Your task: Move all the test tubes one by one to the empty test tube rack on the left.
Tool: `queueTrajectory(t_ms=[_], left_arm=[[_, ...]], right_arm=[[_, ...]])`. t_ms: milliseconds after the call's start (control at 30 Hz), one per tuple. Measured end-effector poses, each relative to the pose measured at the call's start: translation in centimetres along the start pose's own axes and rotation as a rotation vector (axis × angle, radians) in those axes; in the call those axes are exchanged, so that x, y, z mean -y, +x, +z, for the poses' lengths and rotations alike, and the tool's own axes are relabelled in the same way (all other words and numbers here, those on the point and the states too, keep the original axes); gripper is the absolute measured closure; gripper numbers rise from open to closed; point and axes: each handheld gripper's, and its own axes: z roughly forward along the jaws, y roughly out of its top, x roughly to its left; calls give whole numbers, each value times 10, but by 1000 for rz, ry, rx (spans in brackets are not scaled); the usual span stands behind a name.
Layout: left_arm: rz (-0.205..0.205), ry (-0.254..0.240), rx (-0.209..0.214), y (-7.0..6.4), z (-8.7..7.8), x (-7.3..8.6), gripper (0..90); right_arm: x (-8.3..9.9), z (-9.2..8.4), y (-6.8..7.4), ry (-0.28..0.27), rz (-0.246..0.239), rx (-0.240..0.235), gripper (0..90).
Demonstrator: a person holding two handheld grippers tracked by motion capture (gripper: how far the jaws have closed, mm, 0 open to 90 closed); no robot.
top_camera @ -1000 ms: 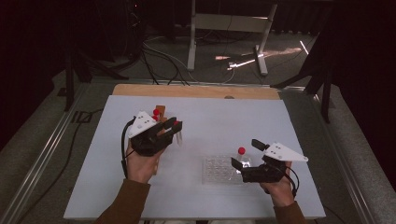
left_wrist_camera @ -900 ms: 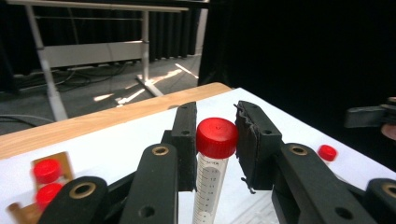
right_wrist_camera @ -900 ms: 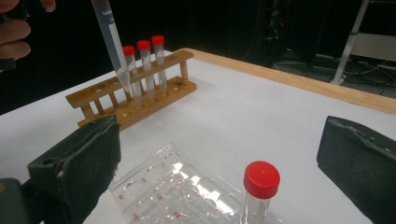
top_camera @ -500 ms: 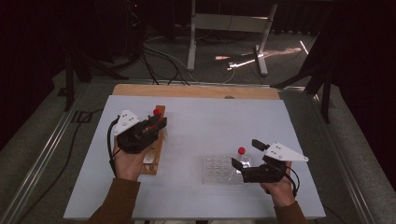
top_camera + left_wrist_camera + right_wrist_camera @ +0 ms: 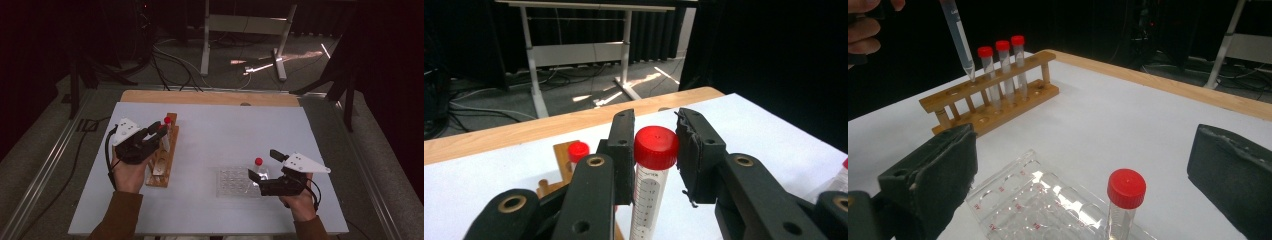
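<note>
Leftward over the rack (image 5: 162,160) came the left gripper (image 5: 161,134), fingers clenched on a tube (image 5: 651,180); right gripper (image 5: 256,181) released; tilt could miss the hole.

Rack (image 5: 993,97), upper left of right gripper view: bare wood, matt, light grain.
Tubes (image 5: 1004,67) in rack: clear plastic, red plastic caps, smooth.
Tube (image 5: 651,185), centre of left gripper view: clear plastic w/ printed scale, red cap slightly glossy.
Left gripper (image 5: 655,150) pads: black rubber-like, matt, right pad's edge frayed; arms black plastic w/ brass-coloured rivets.
Well plate (image 5: 1035,205), lower centre of right gripper view: clear plastic, glossy, strong reflections.
Table (image 5: 225,130): white top, matt, smooth; far edge strip wood.
</note>
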Motion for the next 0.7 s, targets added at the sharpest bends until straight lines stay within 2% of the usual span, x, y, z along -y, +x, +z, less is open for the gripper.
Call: queueTrajectory(t_ms=[333,700], left_arm=[[-11,12,-27,8,0,9,709],[-3,32,-26,8,7,21,708]], right_arm=[[0,0,1,0,-3,-3,0],[0,1,1,4,-6,-9,0]])
